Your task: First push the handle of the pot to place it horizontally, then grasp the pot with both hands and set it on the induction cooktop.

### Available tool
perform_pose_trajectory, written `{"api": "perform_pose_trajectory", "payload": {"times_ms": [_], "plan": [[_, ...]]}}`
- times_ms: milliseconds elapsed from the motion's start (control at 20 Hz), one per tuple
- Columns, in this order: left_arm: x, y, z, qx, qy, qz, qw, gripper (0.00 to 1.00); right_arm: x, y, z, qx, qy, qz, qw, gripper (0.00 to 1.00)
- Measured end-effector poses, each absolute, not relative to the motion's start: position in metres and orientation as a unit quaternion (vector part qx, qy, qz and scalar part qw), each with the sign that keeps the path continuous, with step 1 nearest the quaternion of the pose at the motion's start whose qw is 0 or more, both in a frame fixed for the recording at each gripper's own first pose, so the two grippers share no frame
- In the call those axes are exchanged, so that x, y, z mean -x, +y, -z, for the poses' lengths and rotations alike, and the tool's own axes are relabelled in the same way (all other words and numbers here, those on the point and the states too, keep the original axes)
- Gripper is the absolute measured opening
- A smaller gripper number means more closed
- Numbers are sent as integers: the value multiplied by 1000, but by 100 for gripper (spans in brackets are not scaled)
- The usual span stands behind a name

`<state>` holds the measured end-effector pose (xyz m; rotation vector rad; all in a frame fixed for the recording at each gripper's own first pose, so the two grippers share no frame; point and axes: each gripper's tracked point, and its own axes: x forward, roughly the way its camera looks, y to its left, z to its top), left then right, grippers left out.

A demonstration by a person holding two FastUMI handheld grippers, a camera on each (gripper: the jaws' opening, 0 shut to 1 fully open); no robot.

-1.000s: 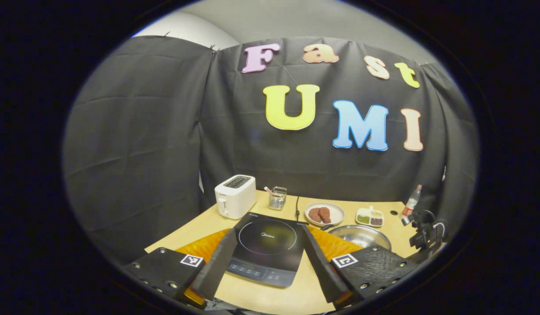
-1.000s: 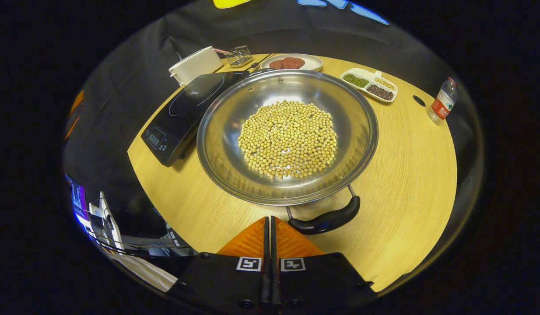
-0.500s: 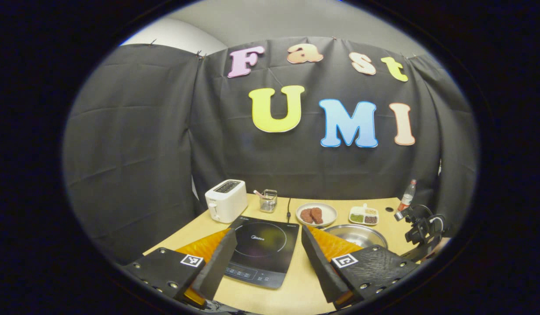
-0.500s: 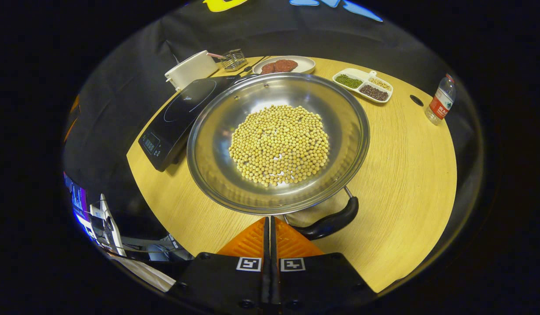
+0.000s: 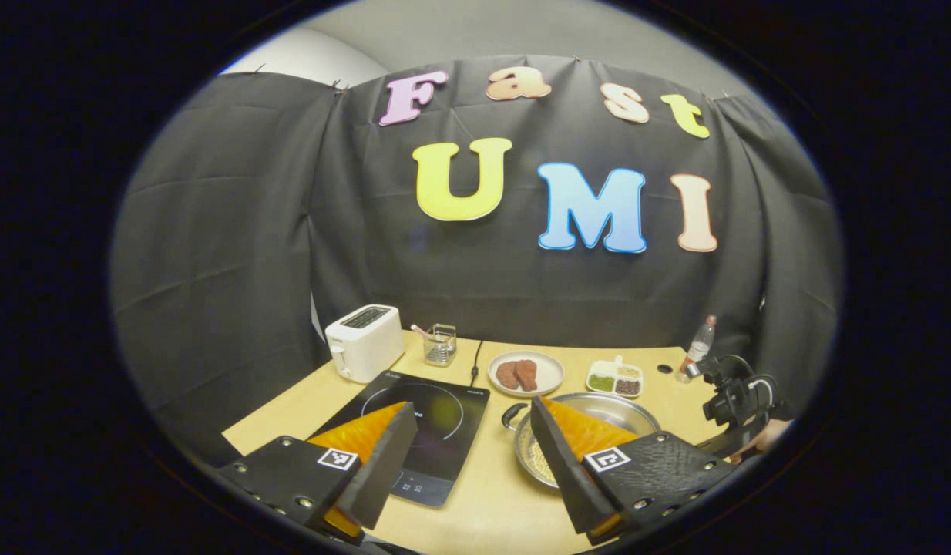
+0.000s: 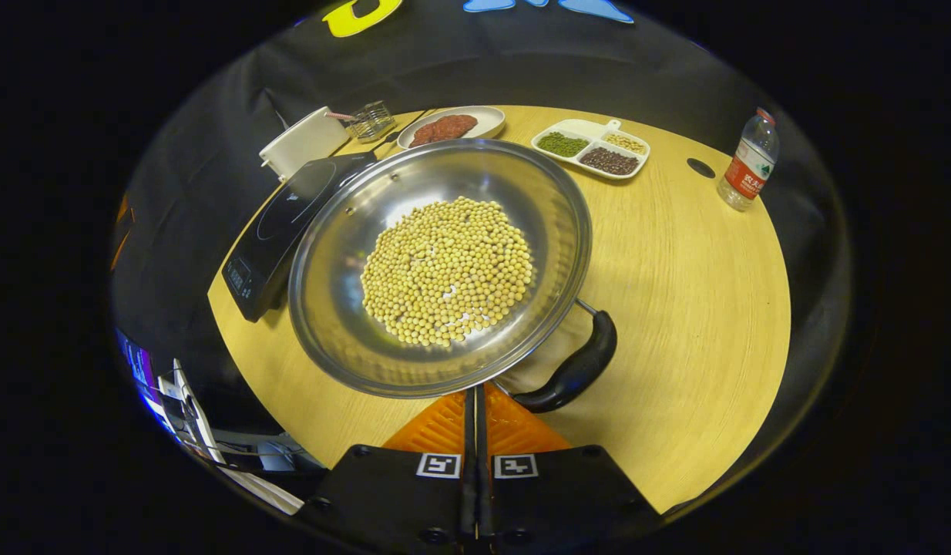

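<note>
Pot (image 6: 445, 262) full of beans sits on the table (image 6: 691, 308), just right of the induction cooktop (image 6: 283, 223) — right gripper (image 6: 475, 405), fingers pressed together, at its near rim beside the black handle (image 6: 576, 370). Left gripper (image 5: 468, 455) hangs spread apart.

On the bench (image 6: 699, 308): one steel pot (image 6: 344, 293) of soybeans, one induction cooktop (image 6: 279, 216), one white toaster (image 5: 365, 341), one wire holder (image 5: 441, 344), one plate (image 5: 551, 368) with two patties, one divided dish (image 6: 595, 148) (three compartments), one bottle (image 6: 747, 160). Two grippers: left gripper (image 5: 468, 466), right gripper (image 6: 475, 416).
</note>
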<state>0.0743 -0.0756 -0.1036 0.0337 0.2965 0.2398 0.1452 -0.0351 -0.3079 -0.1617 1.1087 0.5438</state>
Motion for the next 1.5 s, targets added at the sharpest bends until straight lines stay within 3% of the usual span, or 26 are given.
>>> {"api": "perform_pose_trajectory", "payload": {"times_ms": [50,100,400,550,600,900,950,1050,1200,1450,1500], "plan": [[-76,-79,105,-18,150,-121,981,94,-150,-39,309,72,519,-254,813,2],[-76,-85,108,-19,153,-123,980,87,-155,-43,309,69,518,-253,814,2],[-80,-105,123,-11,173,-136,975,91,-187,-61,303,53,506,-241,826,2],[-81,-107,127,-10,178,-139,974,87,-196,-67,300,36,502,-230,833,2],[-82,-107,130,-7,181,-136,974,91,-200,-69,298,32,500,-226,835,2],[-114,-105,169,19,224,-78,971,88,-214,-88,280,0,486,-178,855,2],[-121,-105,177,20,233,-68,970,91,-211,-92,273,-8,481,-171,860,20],[-139,-97,199,24,255,-44,966,90,-212,-96,260,-26,471,-159,867,70],[-167,-95,240,50,293,-3,955,91,-226,-95,245,-58,446,-132,884,99],[-205,-91,295,92,342,47,934,88,-249,-85,246,-85,423,-109,895,98],[-212,-91,306,94,350,55,930,91,-254,-83,250,-85,424,-108,895,98]]}}
